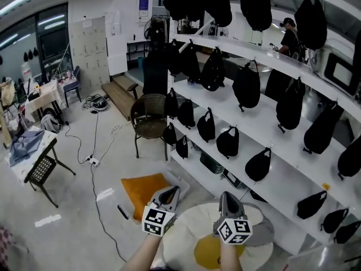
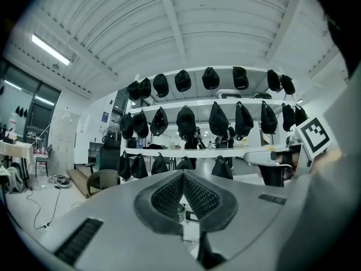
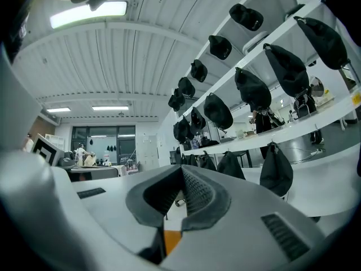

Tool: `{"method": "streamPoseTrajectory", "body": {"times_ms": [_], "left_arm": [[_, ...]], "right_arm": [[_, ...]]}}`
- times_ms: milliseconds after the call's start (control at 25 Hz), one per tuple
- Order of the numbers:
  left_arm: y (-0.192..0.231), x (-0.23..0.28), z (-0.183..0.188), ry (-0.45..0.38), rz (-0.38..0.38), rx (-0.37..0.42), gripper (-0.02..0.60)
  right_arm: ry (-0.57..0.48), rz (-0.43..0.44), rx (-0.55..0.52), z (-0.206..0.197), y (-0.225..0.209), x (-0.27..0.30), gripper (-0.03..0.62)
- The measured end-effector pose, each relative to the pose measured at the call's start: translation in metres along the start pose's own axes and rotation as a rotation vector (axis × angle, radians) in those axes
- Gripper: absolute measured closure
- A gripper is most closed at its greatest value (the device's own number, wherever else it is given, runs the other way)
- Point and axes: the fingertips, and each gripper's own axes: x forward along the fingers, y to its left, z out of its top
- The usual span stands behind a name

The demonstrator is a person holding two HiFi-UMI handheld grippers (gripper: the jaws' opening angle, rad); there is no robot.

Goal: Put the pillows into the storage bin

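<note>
A round white pillow [image 1: 189,236] with a yellow centre lies low in the head view, under both grippers. An orange pillow [image 1: 144,189] lies on the floor just left of it. My left gripper [image 1: 168,192] [image 2: 184,176] is level above the white pillow's left edge, jaws shut, with nothing between the pads. My right gripper [image 1: 227,196] [image 3: 181,171] hangs over the pillow's top edge, also shut. In the right gripper view a strip of orange shows in the slot below its pads. I cannot make out a storage bin for certain.
White shelves [image 1: 265,145] hung with black bags run along the right. A wicker chair [image 1: 148,114] stands ahead, and cables [image 1: 96,157] trail over the floor at left. A folding table [image 1: 34,162] is at far left. A pale translucent object [image 1: 324,258] fills the bottom right corner.
</note>
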Motion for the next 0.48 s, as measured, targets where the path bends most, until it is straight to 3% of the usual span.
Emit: {"method": "streamPoseTrajectory", "body": {"times_ms": [480], "left_arm": [[0.0021, -0.0063, -0.0029, -0.001, 0.018, -0.004, 0.561]], "right_arm": [[0.021, 0.020, 0.006, -0.0080, 0.0064, -0.0009, 0.592]]}}
